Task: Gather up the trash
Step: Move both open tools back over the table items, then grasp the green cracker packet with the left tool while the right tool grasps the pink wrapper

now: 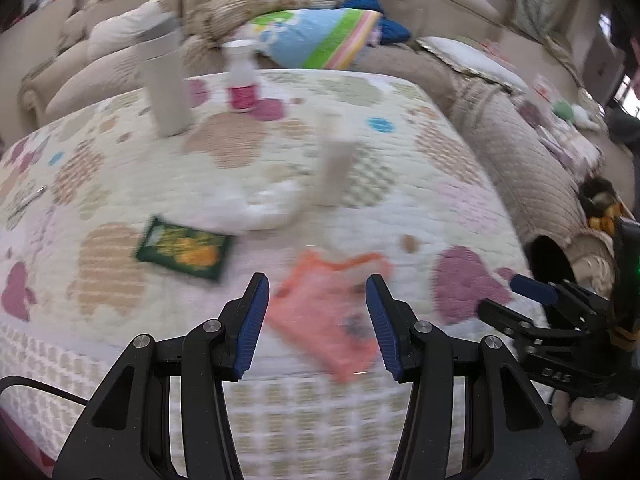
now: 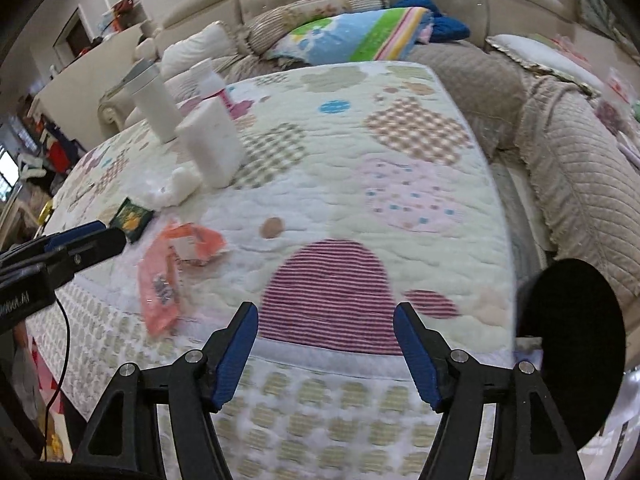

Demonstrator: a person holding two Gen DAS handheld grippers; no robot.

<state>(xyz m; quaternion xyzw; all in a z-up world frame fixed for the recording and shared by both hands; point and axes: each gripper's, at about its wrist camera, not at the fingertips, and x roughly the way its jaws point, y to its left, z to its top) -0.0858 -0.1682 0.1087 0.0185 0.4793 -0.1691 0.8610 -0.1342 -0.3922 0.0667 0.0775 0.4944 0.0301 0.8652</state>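
**Trash collection: approach to the orange wrapper**

Claws first. The left claw [image 1: 318, 322] stands open with nothing between its blue pads; the right claw [image 2: 326, 354] is likewise open and empty, poised above the near edge of the quilted patchwork worktop cover [image 2: 400, 208].

The flat orange plastic wrapper [image 1: 324, 312] lies near the front edge of the worktop, directly ahead of the left claw and framed between its fingers in that view, though not yet touched. Two further pieces of trash lie beyond it: a dark green snack packet [image 1: 182, 250] to the left, and a crumpled white tissue [image 1: 260, 208] just behind.

Judgement: the step in hand is the left claw's approach to the orange wrapper. The film is thin and lies flat, so the pads should come down over a raised fold or the lifted corner rather than the flat middle, and close only once straddling it. The soft cover may bunch into the grip.

Surroundings: a tall white cylindrical flask [image 1: 164, 80], a small bottle with a pink label [image 1: 240, 80] and an upright white rectangular box [image 2: 212, 144] stand further back, well apart from the wrapper. The box sits just beside the tissue and could be toppled there. A black bin opening [image 2: 572, 344] shows at the worktop's right edge.
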